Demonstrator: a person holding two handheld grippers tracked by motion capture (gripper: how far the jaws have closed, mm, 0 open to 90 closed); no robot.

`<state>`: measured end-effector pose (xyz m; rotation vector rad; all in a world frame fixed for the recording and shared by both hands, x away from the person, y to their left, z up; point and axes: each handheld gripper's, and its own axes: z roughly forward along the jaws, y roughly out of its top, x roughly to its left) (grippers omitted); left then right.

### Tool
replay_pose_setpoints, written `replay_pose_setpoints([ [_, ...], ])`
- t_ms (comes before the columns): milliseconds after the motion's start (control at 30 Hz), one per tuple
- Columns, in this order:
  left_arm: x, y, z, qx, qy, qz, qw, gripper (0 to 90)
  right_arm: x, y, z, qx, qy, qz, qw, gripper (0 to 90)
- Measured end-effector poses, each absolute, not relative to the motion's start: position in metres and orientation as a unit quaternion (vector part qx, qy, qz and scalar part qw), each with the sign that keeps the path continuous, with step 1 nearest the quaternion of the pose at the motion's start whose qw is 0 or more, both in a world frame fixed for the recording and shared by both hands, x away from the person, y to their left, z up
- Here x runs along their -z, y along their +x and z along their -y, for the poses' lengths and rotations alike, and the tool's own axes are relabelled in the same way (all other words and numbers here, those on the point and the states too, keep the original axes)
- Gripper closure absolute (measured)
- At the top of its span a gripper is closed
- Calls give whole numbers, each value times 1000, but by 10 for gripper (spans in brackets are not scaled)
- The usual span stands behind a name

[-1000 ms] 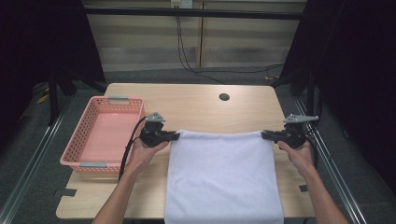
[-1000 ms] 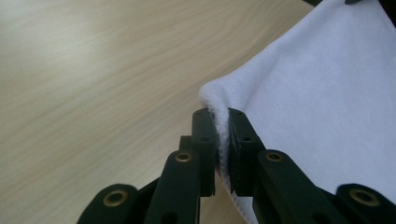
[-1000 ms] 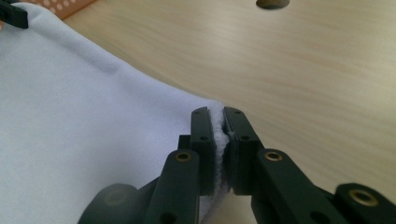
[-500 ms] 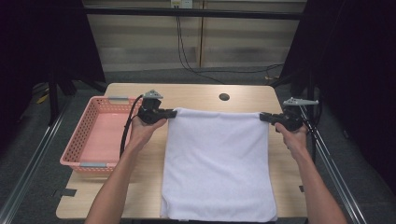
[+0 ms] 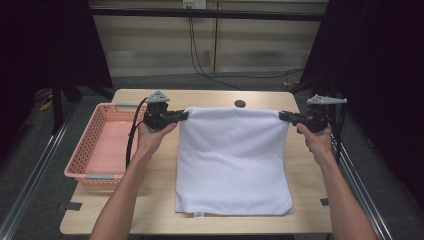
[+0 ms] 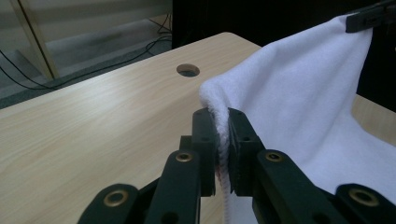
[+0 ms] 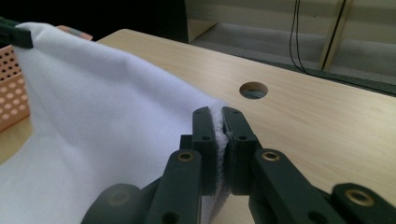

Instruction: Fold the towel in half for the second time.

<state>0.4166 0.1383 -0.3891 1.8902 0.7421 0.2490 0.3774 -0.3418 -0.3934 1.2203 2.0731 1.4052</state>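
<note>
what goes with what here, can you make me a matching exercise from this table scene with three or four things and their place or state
Things:
1. white towel
2. pink basket
3. left gripper
4. round hole

Places or states:
A. shut on the towel's far left corner
B. on the left part of the table, nothing visible inside
C. in the tabletop, beyond the towel's far edge
D. held by two far corners, near part lying on the table

Pairs: 1-D, 2-B, 3-A, 4-C

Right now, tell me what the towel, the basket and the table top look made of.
White towel: soft, fuzzy cloth, matte nap, draping from the claws. Pink basket: seemingly moulded plastic, perforated lattice walls. Table: pale wood-grain top, smooth, possibly laminate.
</note>
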Motion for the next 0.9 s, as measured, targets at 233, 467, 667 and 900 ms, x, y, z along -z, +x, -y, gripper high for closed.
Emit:
replay_pose_setpoints([
  [233, 396, 374, -150, -98, 787, -290, 535, 833, 398, 333, 348, -516, 403, -741, 153, 837],
  [467, 410, 338, -158, -83, 802, -281, 520, 828, 421, 294, 349, -505, 396, -756, 132, 834],
  [667, 429, 306, -162, -54, 812, -271, 514, 825, 433, 260, 345, -476, 389, -779, 121, 824],
  [900, 455, 273, -168, -22, 842, -259, 473, 805, 454, 215, 344, -452, 386, -799, 93, 804],
])
